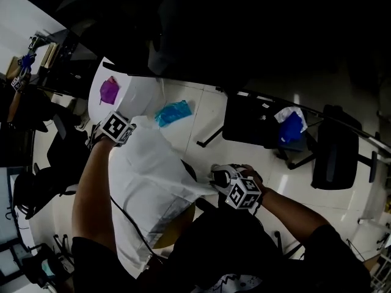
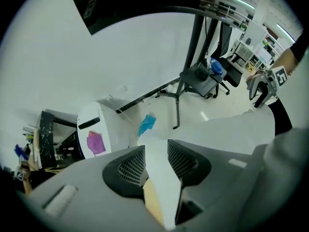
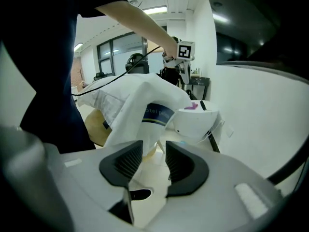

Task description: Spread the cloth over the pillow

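While the person is standing over the shiny white floor (image 1: pixel 208 118), the big white cloth (image 1: pixel 146 182) is lying spread across the middle of the head view. It is hanging over a tan round thing (image 1: pixel 177 224) that is peeking out at its near edge. I cannot tell the pillow apart under the cloth. Two black chairs (image 1: pixel 333 145) are standing off to the right, and a blue rag (image 1: pixel 292 127) is lying on one of them. A round white counter (image 1: pixel 137 93) is sitting just past the cloth's far end. The left gripper (image 2: pixel 157 153) is pointing down at that far end, and its fingers (image 2: pixel 133 166) are pinching a fold of the cloth tight. The right gripper (image 3: pixel 153 151) is staying at the cloth's near corner. Its fingers (image 3: pixel 181 166) are standing wide apart and holding nothing, with the cloth hanging just past the tips. A small purple thing (image 1: pixel 109 90) is lying on the counter. A small blue thing (image 1: pixel 173 112) is lying on the floor beside the cloth.
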The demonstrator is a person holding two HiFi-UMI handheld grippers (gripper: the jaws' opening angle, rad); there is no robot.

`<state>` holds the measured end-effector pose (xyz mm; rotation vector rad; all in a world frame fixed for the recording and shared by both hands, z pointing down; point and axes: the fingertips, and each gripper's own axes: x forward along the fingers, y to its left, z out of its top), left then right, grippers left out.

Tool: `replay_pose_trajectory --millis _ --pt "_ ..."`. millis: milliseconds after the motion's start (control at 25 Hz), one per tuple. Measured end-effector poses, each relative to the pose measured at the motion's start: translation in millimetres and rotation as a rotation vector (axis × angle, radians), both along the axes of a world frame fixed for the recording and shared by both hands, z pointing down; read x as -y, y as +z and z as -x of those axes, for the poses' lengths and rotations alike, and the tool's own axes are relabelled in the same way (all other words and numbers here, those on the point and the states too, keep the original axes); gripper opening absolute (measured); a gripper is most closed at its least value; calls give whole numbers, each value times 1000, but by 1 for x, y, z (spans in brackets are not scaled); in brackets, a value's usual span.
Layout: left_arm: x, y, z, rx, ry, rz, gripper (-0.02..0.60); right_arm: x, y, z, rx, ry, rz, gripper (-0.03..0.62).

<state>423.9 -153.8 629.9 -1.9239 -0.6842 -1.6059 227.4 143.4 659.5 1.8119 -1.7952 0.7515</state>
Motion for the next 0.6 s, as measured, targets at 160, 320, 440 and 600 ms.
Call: replay_pose_trajectory --millis 160,320,440,600 --pt "-8 31 10 83 36 -33 137 15 3 18 3 -97 -18 170" --pt "-7 46 24 153 46 -72 137 27 -10 39 -48 -188 -40 172" --pt "-13 49 22 138 69 -59 137 35 -34 49 -67 -183 -77 172" --pt "-17 48 18 102 112 -67 137 51 -52 53 -56 -152 -105 172"
